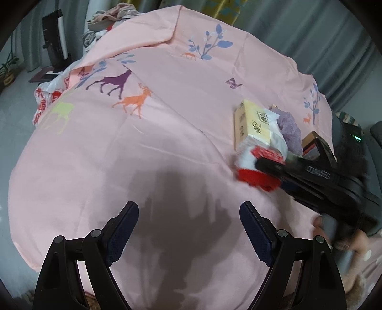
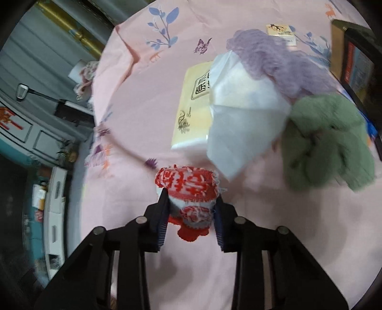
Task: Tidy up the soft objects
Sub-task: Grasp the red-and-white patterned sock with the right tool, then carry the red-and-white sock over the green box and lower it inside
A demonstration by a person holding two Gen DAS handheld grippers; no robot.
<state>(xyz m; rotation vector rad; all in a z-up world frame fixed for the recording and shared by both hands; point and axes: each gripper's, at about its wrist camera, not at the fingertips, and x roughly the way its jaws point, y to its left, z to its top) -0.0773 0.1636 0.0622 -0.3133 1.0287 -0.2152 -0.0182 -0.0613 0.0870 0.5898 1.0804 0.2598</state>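
Note:
My right gripper [image 2: 191, 205] is shut on a rolled red-and-white patterned cloth [image 2: 188, 188] and holds it just above the pink bedsheet [image 2: 133, 214]. The same cloth [image 1: 255, 171] shows in the left wrist view at the tip of the right gripper [image 1: 269, 167]. Beyond it lie a yellow tissue pack [image 2: 193, 107], a white plastic bag [image 2: 243, 114], a purple knitted piece [image 2: 274, 57] and a green knitted piece [image 2: 327, 140]. My left gripper [image 1: 188, 212] is open and empty over bare sheet.
A dark box [image 2: 353, 62] stands at the far right by the knits. Clothes [image 1: 112, 16] are heaped at the bed's far end. A red-and-white bag [image 1: 47, 95] hangs off the left edge. A black appliance [image 1: 56, 40] stands on the floor.

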